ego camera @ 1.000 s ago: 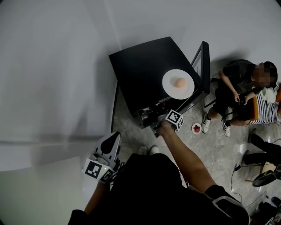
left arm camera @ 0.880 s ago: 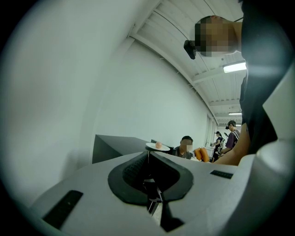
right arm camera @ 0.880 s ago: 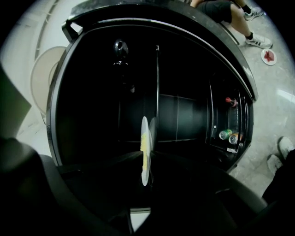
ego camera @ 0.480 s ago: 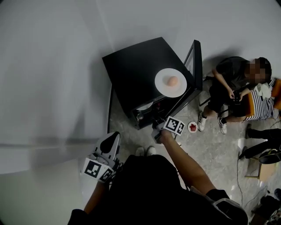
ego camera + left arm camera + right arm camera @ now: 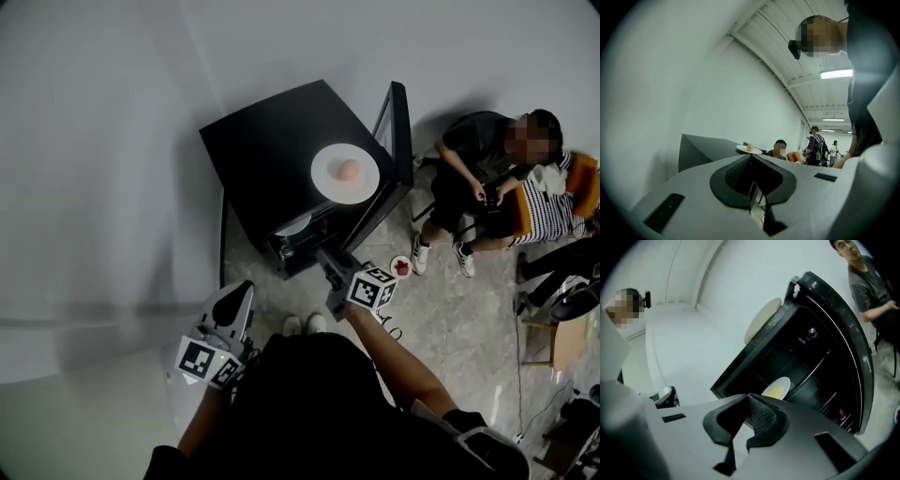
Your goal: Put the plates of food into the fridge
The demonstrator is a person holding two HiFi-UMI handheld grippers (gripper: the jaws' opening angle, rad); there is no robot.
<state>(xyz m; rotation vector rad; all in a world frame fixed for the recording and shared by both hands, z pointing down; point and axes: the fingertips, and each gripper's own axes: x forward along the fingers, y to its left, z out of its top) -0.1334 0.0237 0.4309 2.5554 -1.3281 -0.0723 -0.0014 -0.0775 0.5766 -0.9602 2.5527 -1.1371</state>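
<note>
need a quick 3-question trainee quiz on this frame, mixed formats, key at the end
1. Multiple choice: where does the plate with the round food sit?
A) on top of the fridge
B) on the floor
C) on a shelf inside the fridge
2. True or false: the fridge door is closed.
3. Fill in: the right gripper has its jaws ___, with nothing between them.
Key: 1 A; 2 false, the door stands open; 3 shut.

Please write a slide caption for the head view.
Right tool, its jaws just closed on nothing, faces the open black fridge; a white round plate with peach-coloured food sits on top.
</note>
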